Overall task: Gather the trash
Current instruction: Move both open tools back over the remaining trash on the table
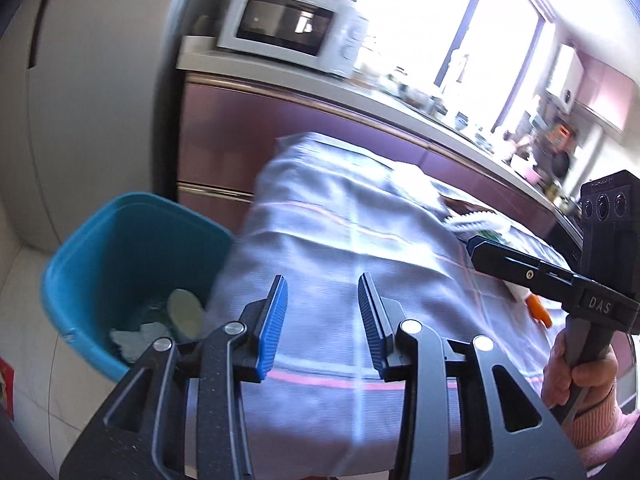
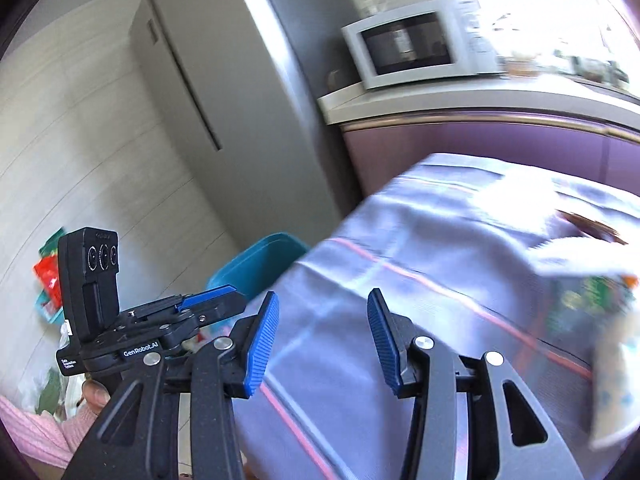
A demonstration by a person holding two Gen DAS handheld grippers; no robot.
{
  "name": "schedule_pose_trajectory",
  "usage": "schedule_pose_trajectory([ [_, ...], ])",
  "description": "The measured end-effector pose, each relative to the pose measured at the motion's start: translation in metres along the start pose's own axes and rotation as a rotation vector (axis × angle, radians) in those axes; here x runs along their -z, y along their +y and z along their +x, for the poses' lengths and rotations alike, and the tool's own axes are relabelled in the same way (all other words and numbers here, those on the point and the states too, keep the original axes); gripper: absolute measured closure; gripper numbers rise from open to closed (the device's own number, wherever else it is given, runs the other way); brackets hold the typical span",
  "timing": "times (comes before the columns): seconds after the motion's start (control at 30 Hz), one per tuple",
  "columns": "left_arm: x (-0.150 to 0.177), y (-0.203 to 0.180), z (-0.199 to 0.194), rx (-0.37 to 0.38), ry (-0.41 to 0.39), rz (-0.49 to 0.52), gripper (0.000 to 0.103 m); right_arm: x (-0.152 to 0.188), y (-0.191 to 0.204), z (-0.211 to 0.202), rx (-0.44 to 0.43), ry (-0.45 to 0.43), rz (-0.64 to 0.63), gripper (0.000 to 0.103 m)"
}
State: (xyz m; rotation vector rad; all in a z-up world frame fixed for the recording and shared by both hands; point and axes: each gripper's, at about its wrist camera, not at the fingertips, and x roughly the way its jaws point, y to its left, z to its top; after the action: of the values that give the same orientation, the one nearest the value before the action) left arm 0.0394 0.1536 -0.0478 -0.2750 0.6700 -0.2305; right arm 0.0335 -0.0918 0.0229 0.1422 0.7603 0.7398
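Note:
My left gripper (image 1: 323, 320) is open over the near edge of the cloth-covered table (image 1: 340, 240), with nothing between its blue pads. A blue bin (image 1: 120, 256) stands on the floor just left of it and holds a pale round lid (image 1: 186, 312) and crumpled white paper (image 1: 136, 340). My right gripper (image 2: 324, 340) is also open and empty above the cloth. On the table lie a white tissue (image 2: 512, 196), a colourful wrapper (image 2: 588, 296) and a patterned paper strip (image 2: 616, 380). The bin (image 2: 260, 264) shows behind the left gripper (image 2: 216, 296).
A purple cabinet run with a white microwave (image 1: 288, 28) stands behind the table, and a tall grey fridge (image 2: 224, 92) is to its left. A hand in a pink sleeve (image 1: 576, 376) holds the right gripper (image 1: 480, 246). Bags and packets (image 2: 50, 276) lie on the floor by the wall.

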Motion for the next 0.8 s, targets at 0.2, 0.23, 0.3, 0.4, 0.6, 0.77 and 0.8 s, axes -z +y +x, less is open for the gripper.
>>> schedule_pose_trajectory([
  [0.2,0.002,-0.041,0.023,0.049,0.043,0.076,0.067,0.017,-0.048,-0.05,0.119,-0.056,0.087,0.059],
  [0.23,0.002,-0.047,0.027,0.056,0.05,0.084,0.067,0.019,-0.055,-0.056,0.137,-0.065,0.098,0.059],
  [0.3,0.002,-0.06,0.036,0.07,0.062,0.1,0.067,0.023,-0.069,-0.071,0.174,-0.084,0.118,0.059],
  [0.4,0.001,-0.076,0.049,0.087,0.081,0.121,0.066,0.029,-0.09,-0.09,0.229,-0.111,0.148,0.059],
  [0.6,0.004,-0.107,0.063,0.147,0.12,0.174,0.064,0.051,-0.132,-0.133,0.337,-0.161,0.252,0.059],
  [0.77,0.011,-0.141,0.078,0.206,0.158,0.233,0.063,0.072,-0.154,-0.15,0.39,-0.157,0.32,0.059],
  [0.8,0.012,-0.149,0.081,0.219,0.167,0.244,0.063,0.076,-0.156,-0.151,0.395,-0.149,0.324,0.059],
])
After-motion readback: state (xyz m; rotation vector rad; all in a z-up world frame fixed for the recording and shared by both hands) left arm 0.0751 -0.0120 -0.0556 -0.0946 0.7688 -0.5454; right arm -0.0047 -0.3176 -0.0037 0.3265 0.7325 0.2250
